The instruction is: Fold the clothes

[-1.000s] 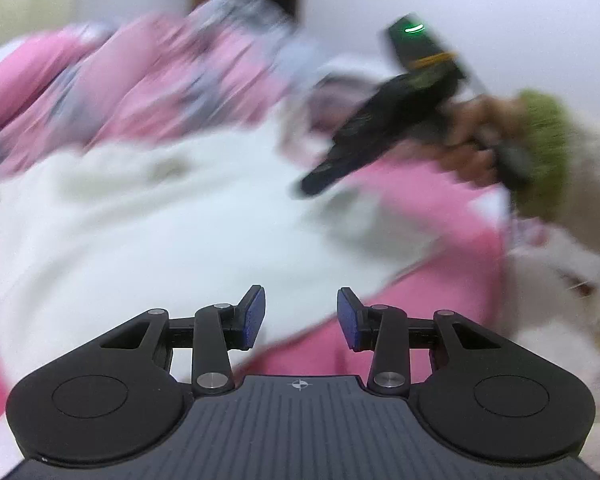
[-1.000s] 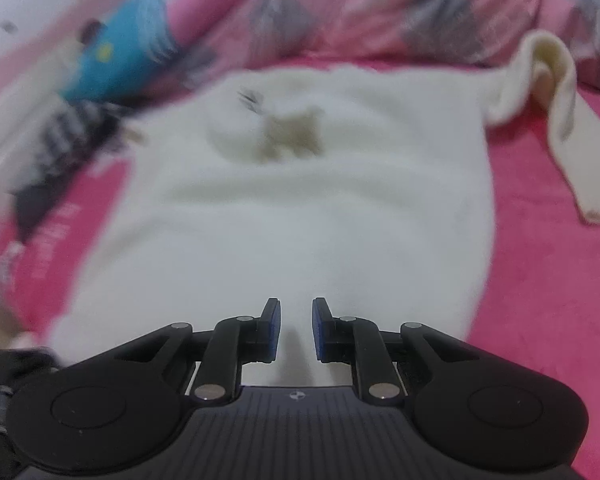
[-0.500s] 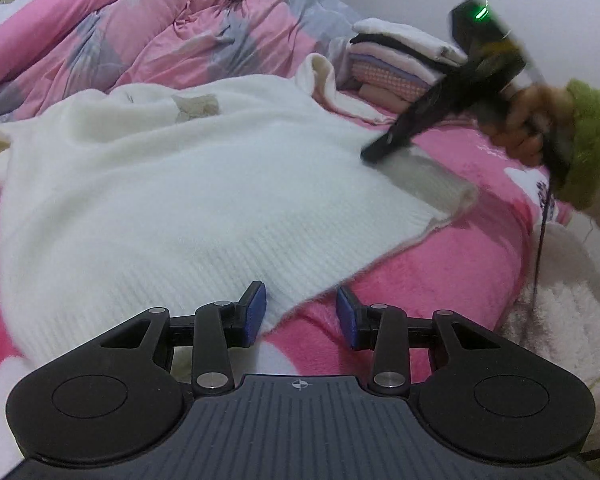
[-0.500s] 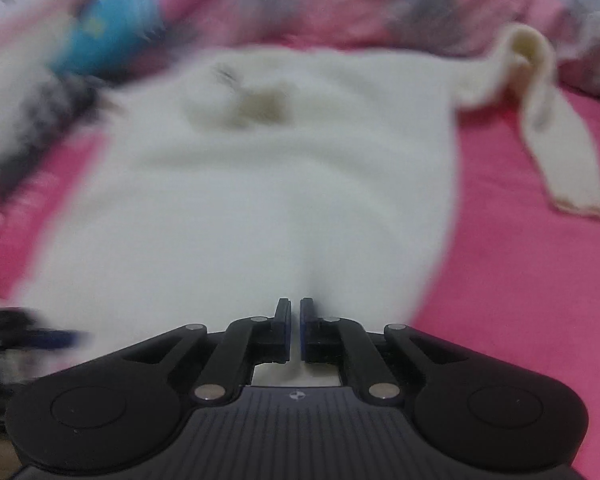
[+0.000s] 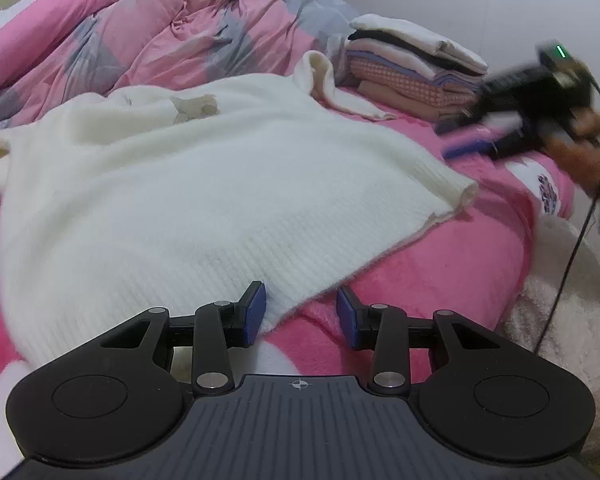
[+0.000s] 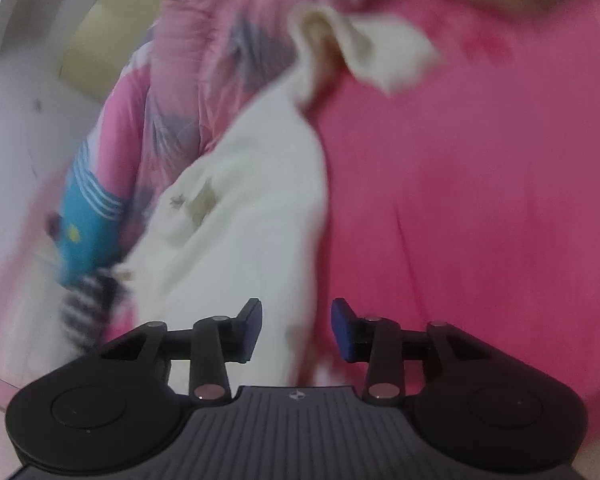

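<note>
A white knit sweater (image 5: pixel 204 184) lies spread flat on the pink bed blanket (image 5: pixel 440 276), its ribbed hem toward me. My left gripper (image 5: pixel 301 312) is open just above the hem edge, holding nothing. In the left wrist view my right gripper (image 5: pixel 500 120) shows blurred at the far right, held by a hand, away from the sweater's corner (image 5: pixel 460 196). In the tilted, blurred right wrist view the right gripper (image 6: pixel 296 330) stands open over the sweater (image 6: pixel 240 220), with one sleeve (image 6: pixel 364 52) lying on the blanket farther off.
A stack of folded clothes (image 5: pixel 412 64) sits at the back right of the bed. A crumpled pink and grey quilt (image 5: pixel 172 36) fills the back. A blue striped item (image 6: pixel 84 220) lies left of the sweater. A fluffy white rug (image 5: pixel 560 320) and cable hang off the bed's right side.
The right gripper was shut on the sweater's hem half a second ago; it has opened, let go, and swung away to the right. The left gripper stayed open by the hem.
</note>
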`<action>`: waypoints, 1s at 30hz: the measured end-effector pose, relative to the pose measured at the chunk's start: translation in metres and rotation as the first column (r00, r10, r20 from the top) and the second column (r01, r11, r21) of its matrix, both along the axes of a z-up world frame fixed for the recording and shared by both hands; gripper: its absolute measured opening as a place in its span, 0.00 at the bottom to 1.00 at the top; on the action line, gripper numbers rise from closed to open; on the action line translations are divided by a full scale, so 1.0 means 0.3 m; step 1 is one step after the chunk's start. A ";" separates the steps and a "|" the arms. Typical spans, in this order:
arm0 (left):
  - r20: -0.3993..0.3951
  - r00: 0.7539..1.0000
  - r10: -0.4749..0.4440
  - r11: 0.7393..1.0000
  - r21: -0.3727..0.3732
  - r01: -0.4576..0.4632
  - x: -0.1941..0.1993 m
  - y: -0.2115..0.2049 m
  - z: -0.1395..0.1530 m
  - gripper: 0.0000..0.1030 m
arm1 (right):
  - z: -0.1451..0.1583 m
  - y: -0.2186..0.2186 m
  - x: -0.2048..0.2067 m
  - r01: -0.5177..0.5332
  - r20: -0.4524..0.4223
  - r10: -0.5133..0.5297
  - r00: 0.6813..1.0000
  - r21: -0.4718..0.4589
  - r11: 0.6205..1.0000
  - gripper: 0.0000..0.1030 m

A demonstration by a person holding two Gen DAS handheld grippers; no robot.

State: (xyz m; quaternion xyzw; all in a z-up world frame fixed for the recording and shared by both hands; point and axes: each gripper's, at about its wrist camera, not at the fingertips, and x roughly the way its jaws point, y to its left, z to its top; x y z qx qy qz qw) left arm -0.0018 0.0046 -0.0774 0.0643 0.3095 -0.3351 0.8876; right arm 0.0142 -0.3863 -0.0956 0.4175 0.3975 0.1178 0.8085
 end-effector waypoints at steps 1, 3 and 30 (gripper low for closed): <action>-0.006 1.000 0.002 1.000 -0.002 -0.003 0.003 0.000 0.002 0.38 | -0.038 0.001 -0.016 0.000 -0.019 0.001 1.000 0.059 0.998 0.40; -0.029 0.999 0.016 1.000 -0.025 -0.017 0.007 0.013 0.011 0.38 | -0.088 0.014 -0.026 0.000 -0.029 0.004 1.000 0.112 0.994 0.40; -0.339 0.853 0.396 0.807 -0.315 -0.500 -0.036 0.477 0.066 0.44 | -0.133 -0.035 -0.024 -0.029 0.037 0.023 0.999 0.170 0.985 0.25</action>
